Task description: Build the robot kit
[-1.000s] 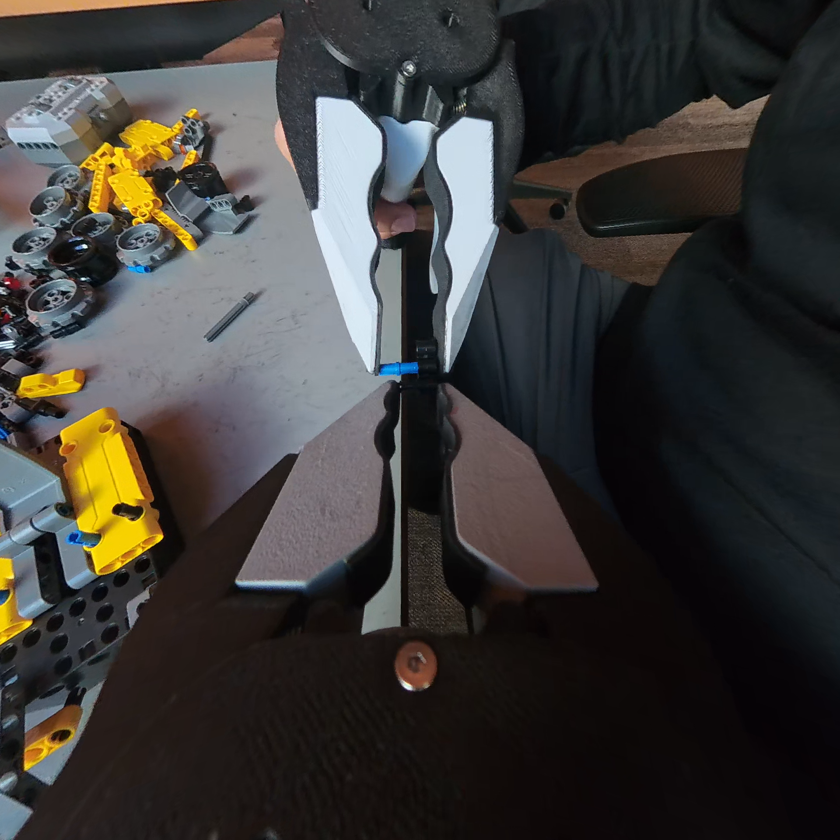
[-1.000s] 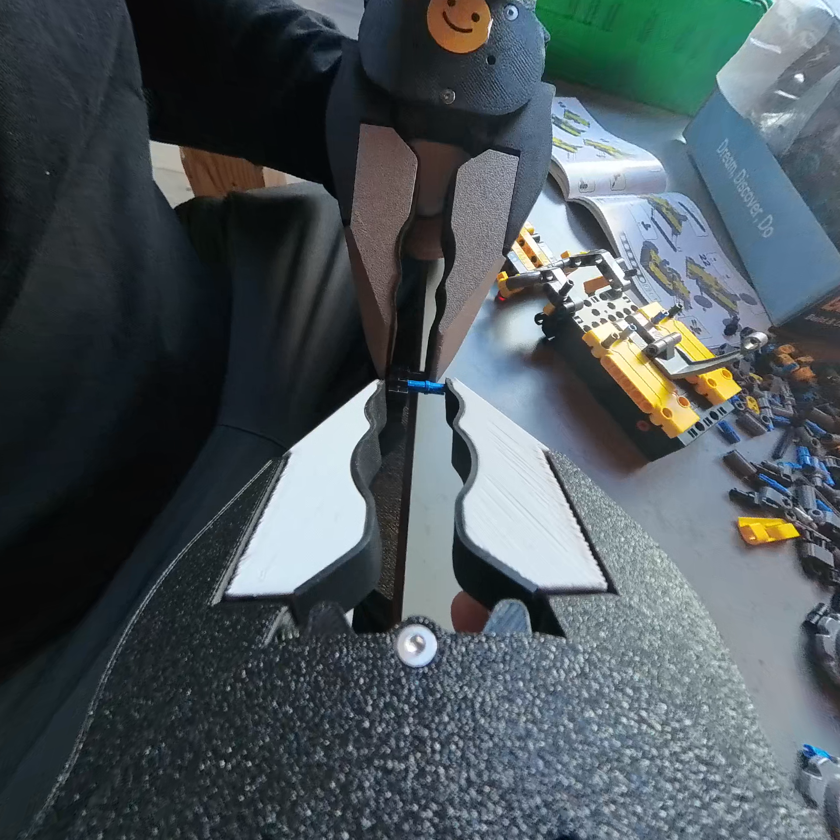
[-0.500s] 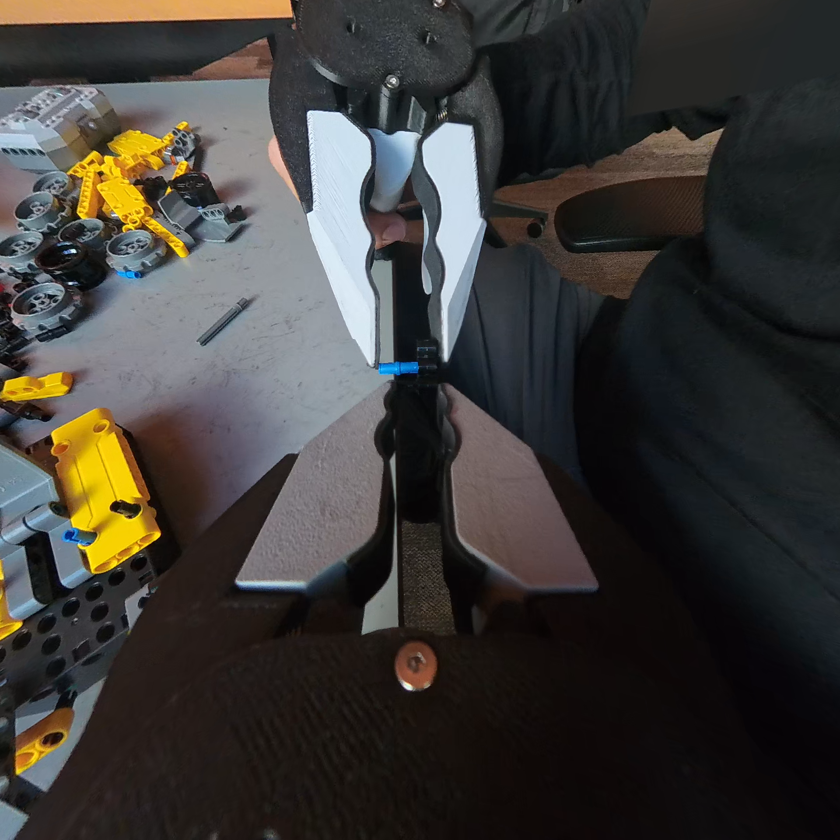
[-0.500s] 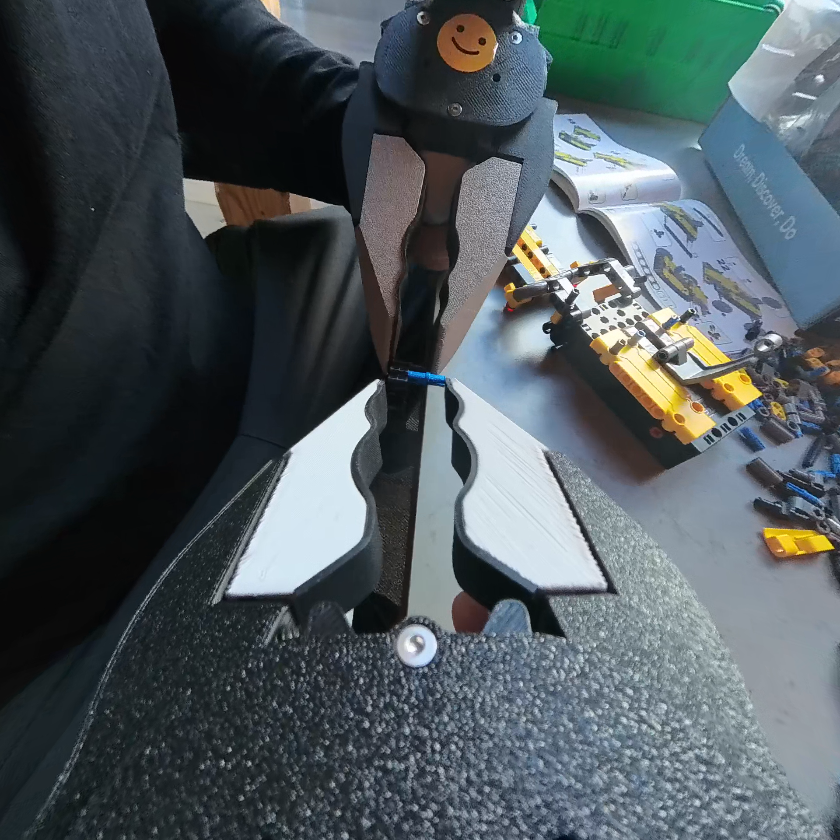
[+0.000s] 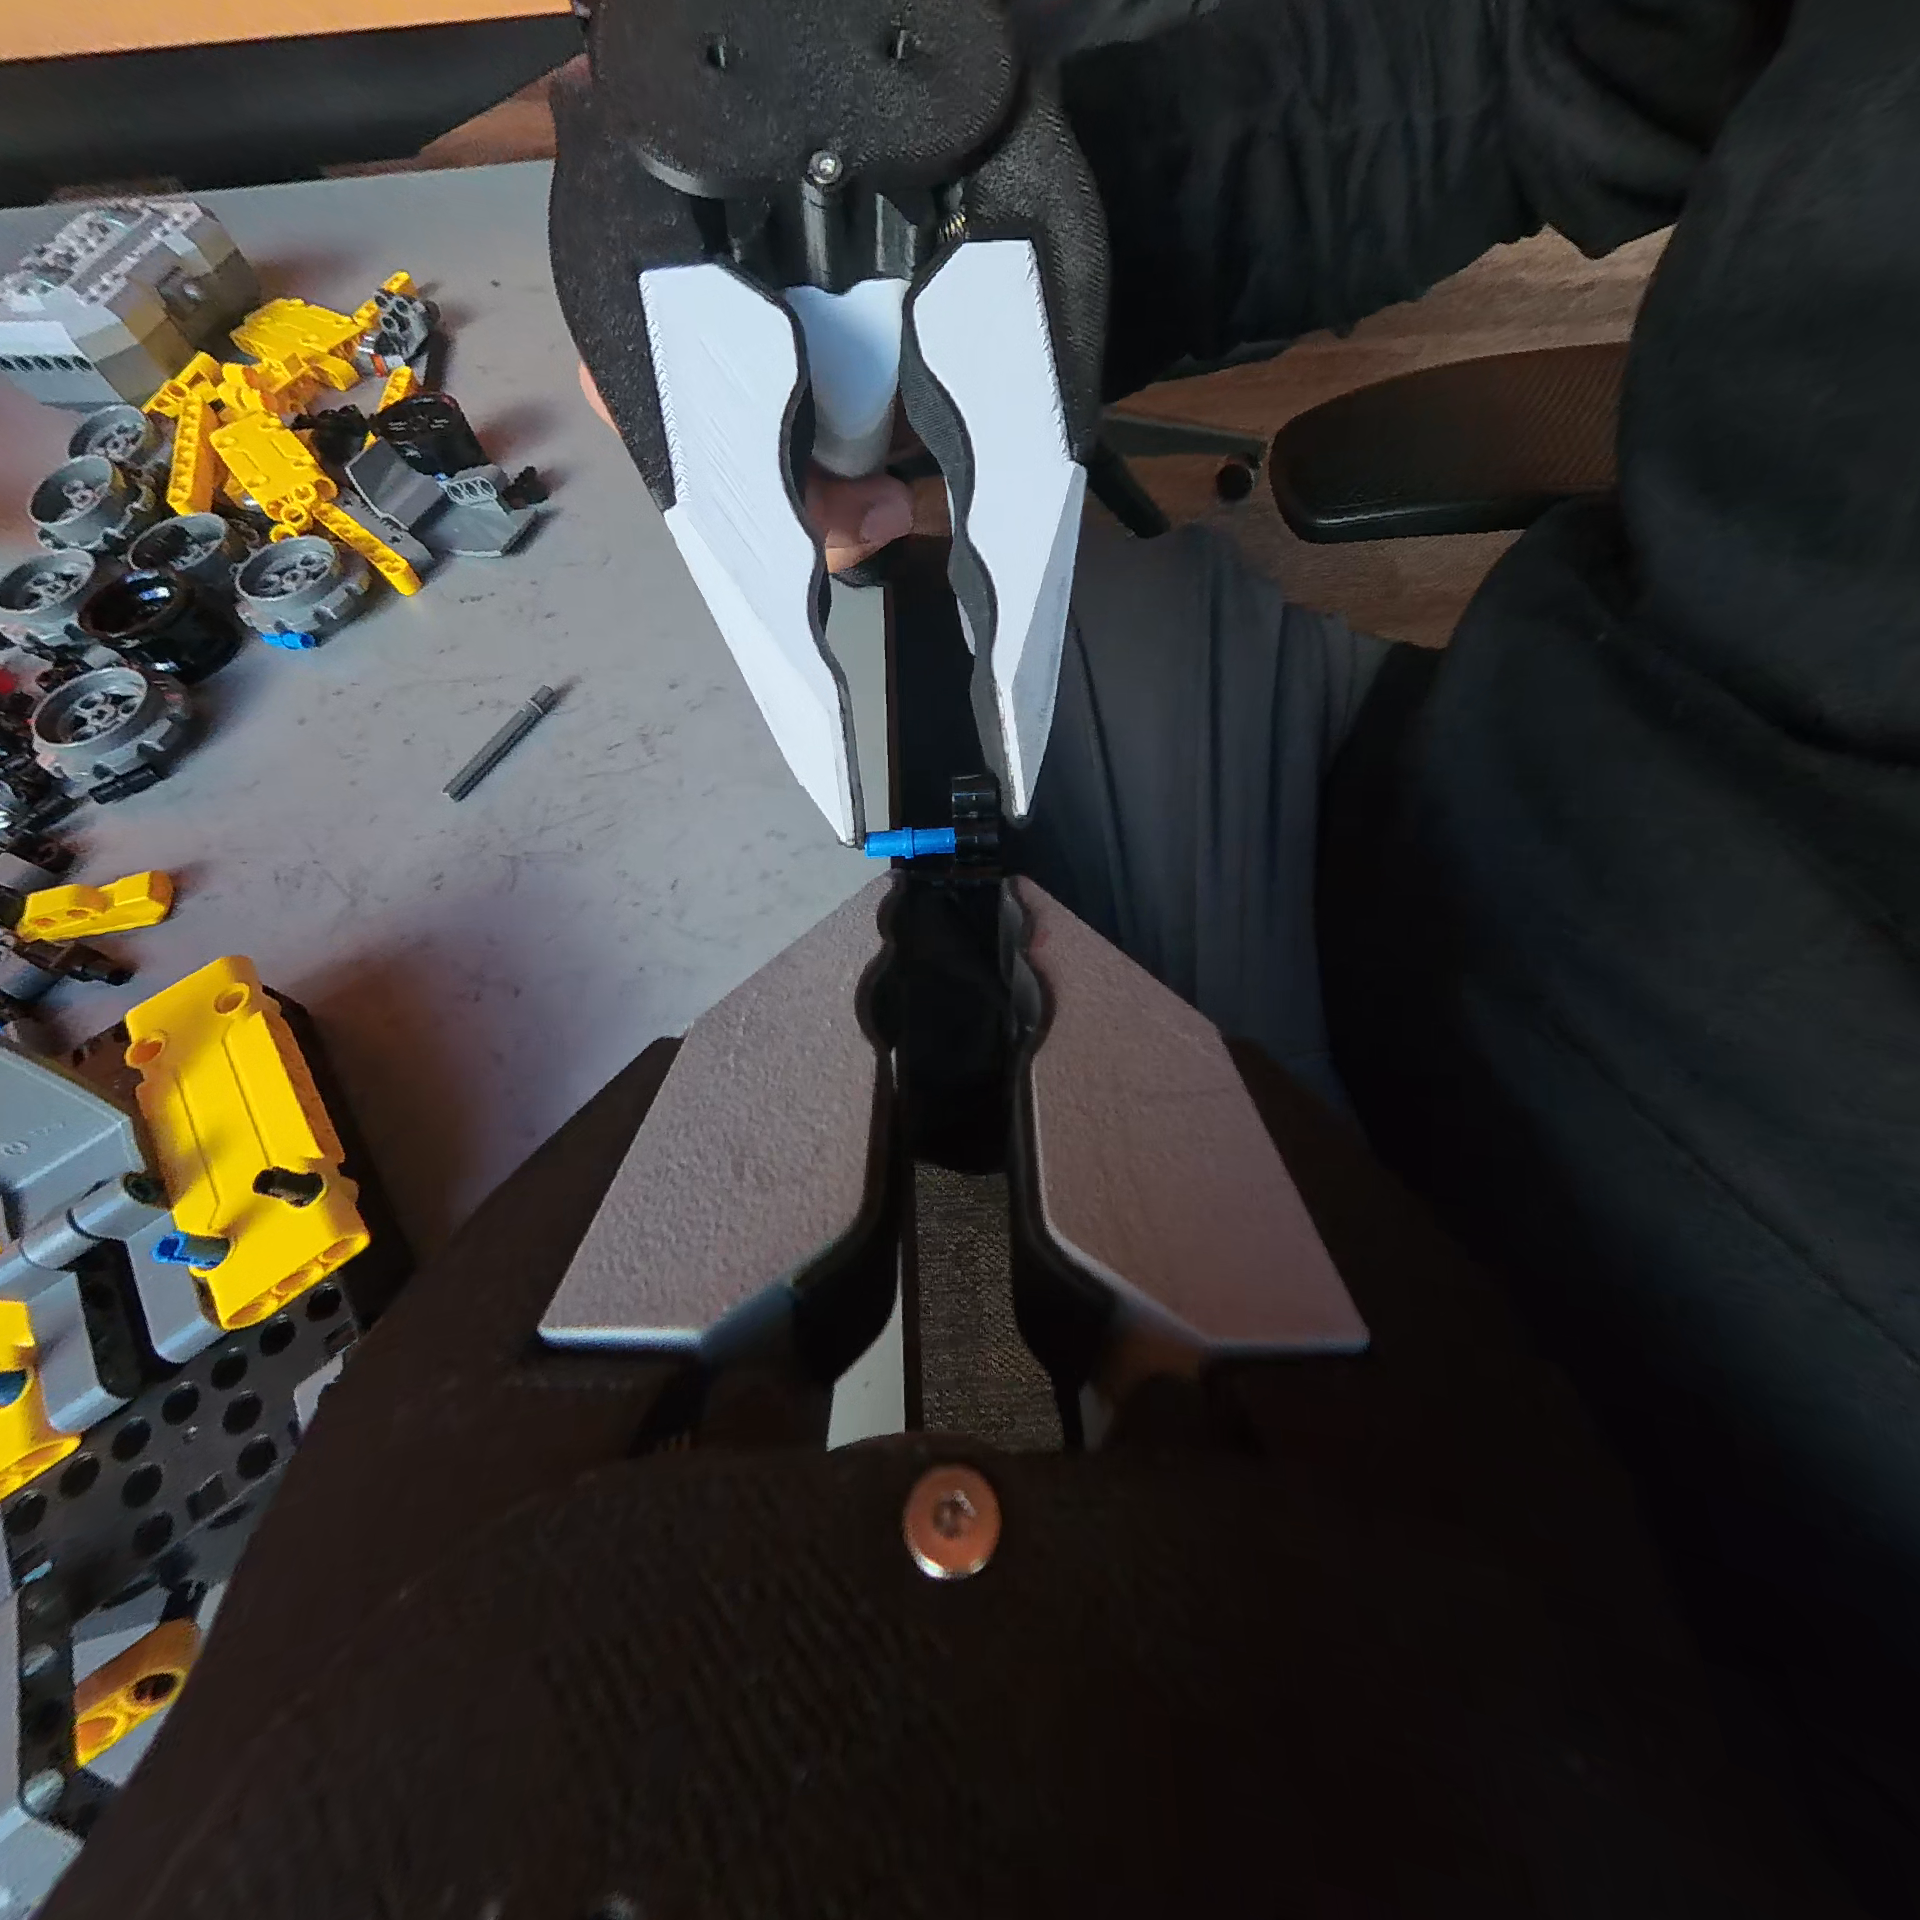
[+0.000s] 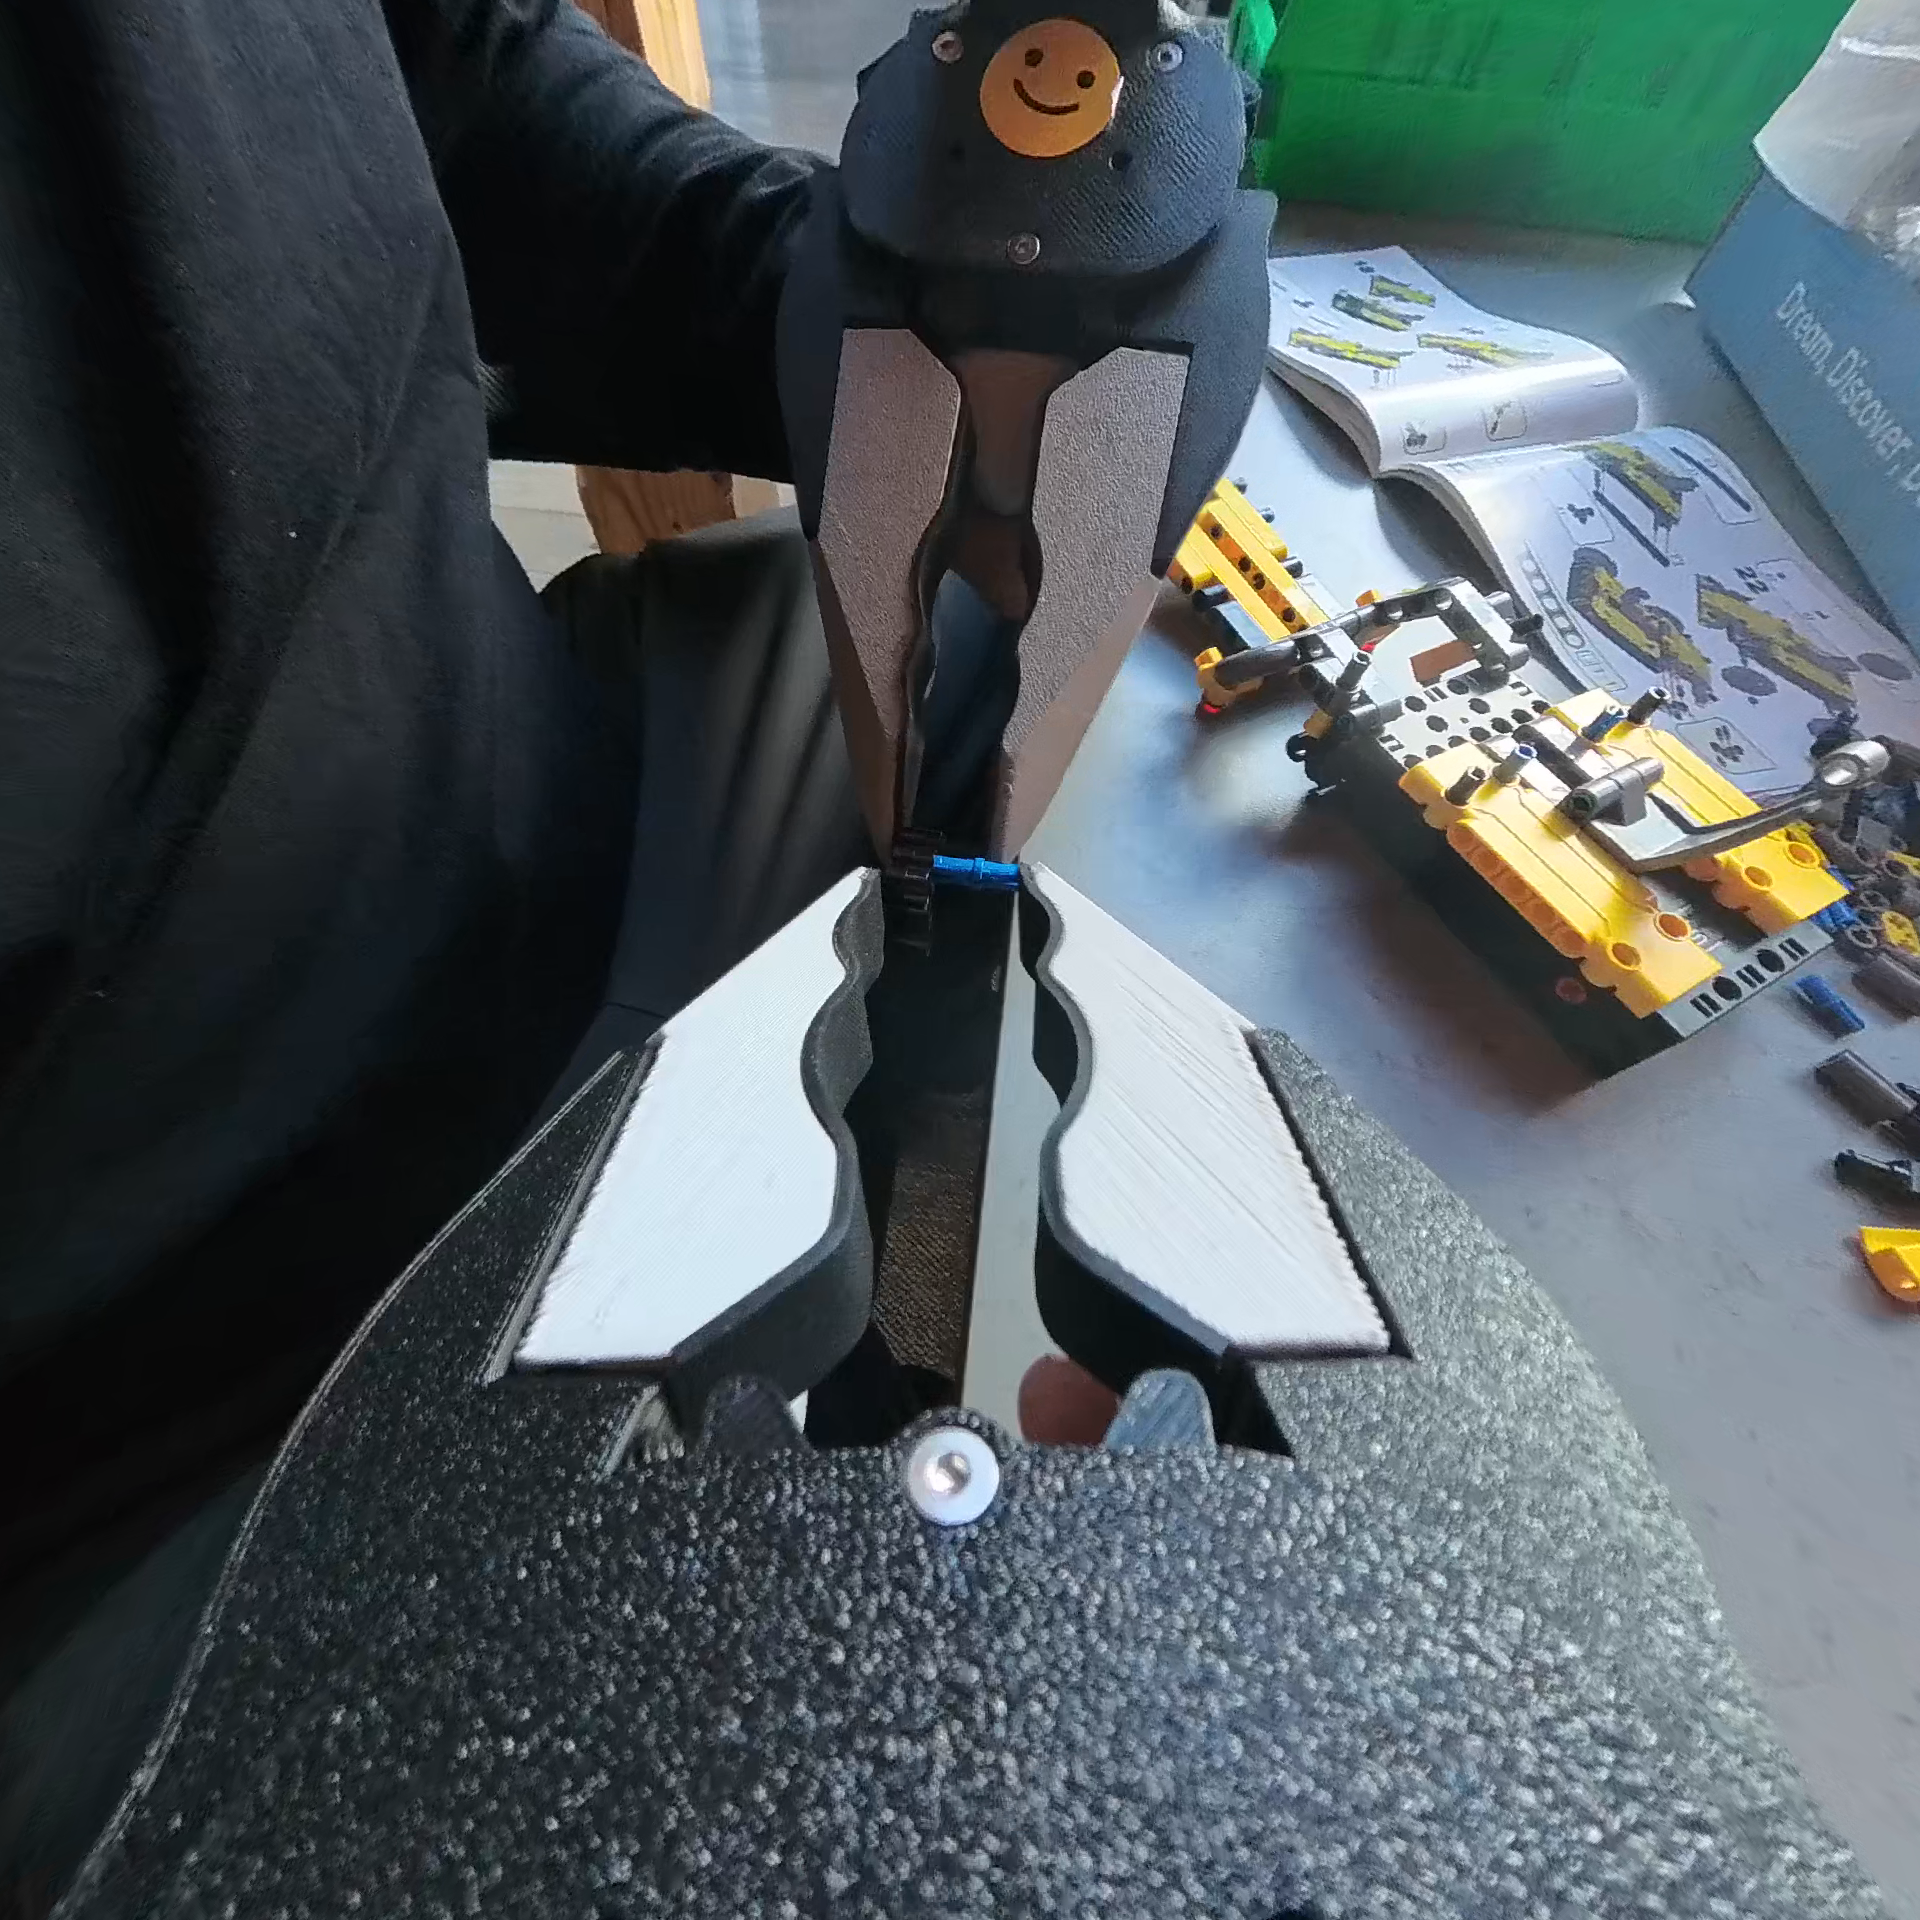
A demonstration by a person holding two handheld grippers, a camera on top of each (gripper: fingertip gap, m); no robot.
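My two grippers meet tip to tip in the air beside the table edge. My right gripper (image 6: 945, 871), with white fingers, is shut on a short blue pin (image 6: 971, 868) that has a small black gear (image 6: 914, 883) on one end, and the pair spans its fingertips. It also shows in the left wrist view (image 5: 935, 826), with the pin (image 5: 909, 843) and gear (image 5: 974, 816). My left gripper (image 5: 956, 883), with brown-grey fingers, has its tips a narrow gap apart right at the gear. The gap is dark, so any grip is hidden. It also shows in the right wrist view (image 6: 954, 836).
A grey table (image 5: 364, 935) holds a yellow and black brick model (image 6: 1558, 862), loose wheels and beams (image 5: 104, 582), a dark axle (image 5: 499, 743), an open booklet (image 6: 1455, 353), a blue box (image 6: 1818, 364) and a green bin (image 6: 1558, 104). A person in dark clothes (image 5: 1662, 935) sits close. Both grippers' tips are close together, under 4 cm apart.
Both grippers stay tip to tip with the pin and gear between them. The pair has drifted slightly against the table. Neither jaw gap has visibly changed.
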